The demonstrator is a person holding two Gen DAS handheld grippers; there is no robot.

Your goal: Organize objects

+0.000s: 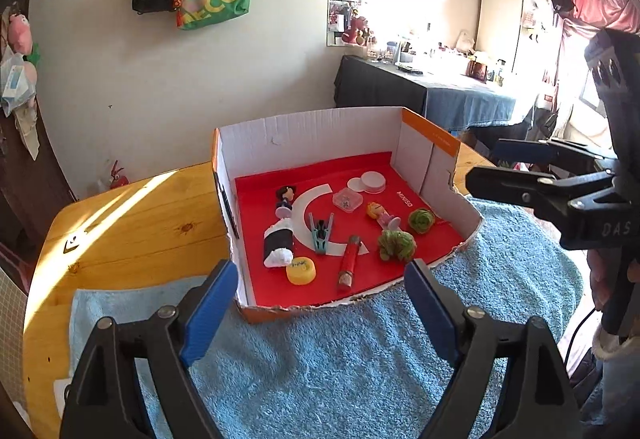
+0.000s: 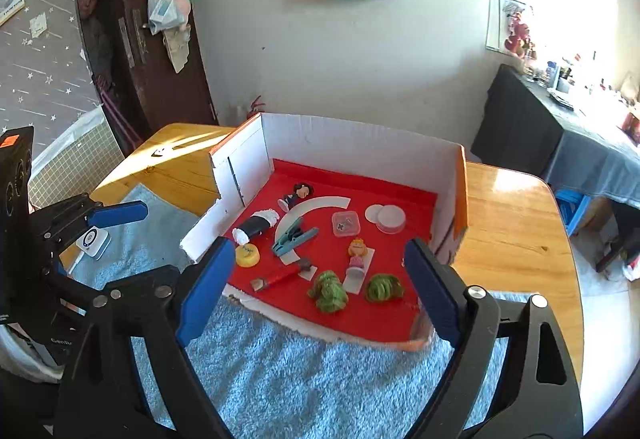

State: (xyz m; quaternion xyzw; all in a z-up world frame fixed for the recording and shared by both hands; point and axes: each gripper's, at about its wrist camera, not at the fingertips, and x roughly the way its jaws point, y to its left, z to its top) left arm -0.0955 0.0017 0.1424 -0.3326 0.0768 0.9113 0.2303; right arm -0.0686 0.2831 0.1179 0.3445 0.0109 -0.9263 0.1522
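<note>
The cardboard box (image 1: pixel 304 135) stands on the wooden bench (image 1: pixel 132 223), with its torn front edge lying on a blue towel (image 1: pixel 340 359). It has white inner walls, orange outer sides and a red floor.

Both grippers hang above the towel in front of the box and point down at it on a slant. The left gripper (image 1: pixel 320 303) has its jaws spread wide, with nothing between them. The right gripper (image 2: pixel 320 279) also has its jaws spread wide and holds nothing.

On the red floor lie small things, all apart from each other: two green succulents (image 1: pixel 397 245), a red tube (image 1: pixel 350 259), a yellow cap (image 1: pixel 302 271), a black and white roll (image 1: pixel 277 243), a teal clip (image 1: pixel 322 233), a small clear case (image 1: pixel 347 200), a stack of white discs (image 1: pixel 370 183), a dark-haired figurine (image 1: pixel 285 201) and a blonde figurine (image 1: pixel 380 215).

The left wrist view shows the right gripper at its right edge, and a far table with a dark cloth (image 1: pixel 420 87). Only the right wrist view shows a small white device (image 2: pixel 93 241) on the towel, beside the left gripper, and a dark wooden door (image 2: pixel 160 39).
</note>
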